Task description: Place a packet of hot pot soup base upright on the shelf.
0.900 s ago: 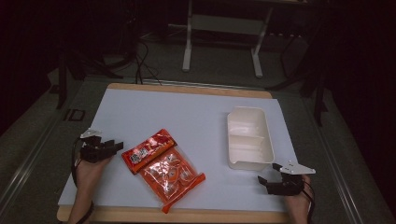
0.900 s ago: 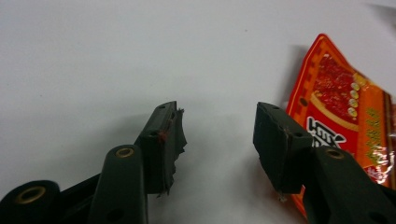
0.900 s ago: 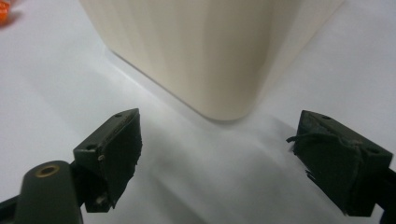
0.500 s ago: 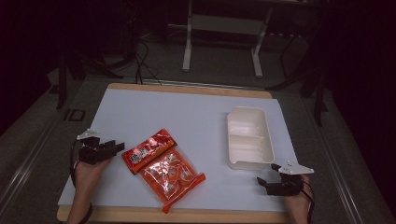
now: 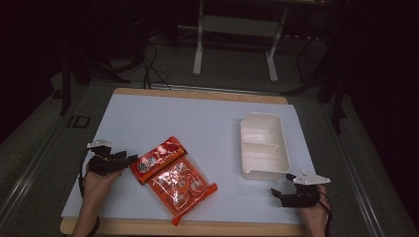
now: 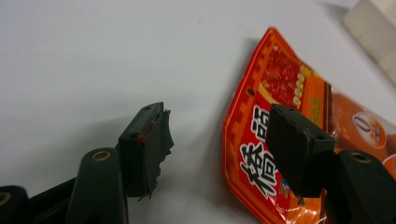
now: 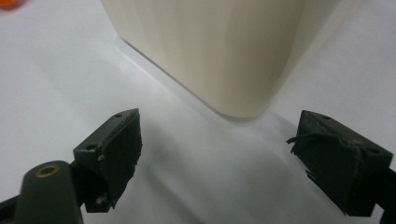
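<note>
Left gripper view: the orange snack packet (image 6: 280, 154) is cut off by the bottom and right edges, and the right-hand jaw of the left tongs (image 6: 219, 149) covers part of its printed characters. The cream corner beyond the tongs, at upper right, is cropped too closely to identify.

Right gripper view: the cream two-compartment tray (image 7: 210, 51), just ahead of the right tongs (image 7: 219, 154), runs off the top edge; its interior is hidden. An orange scrap at the top left corner is cropped.

High view: packet lettering is too small to read; the background beyond the worktop (image 5: 197, 118) is too dark to resolve.
</note>
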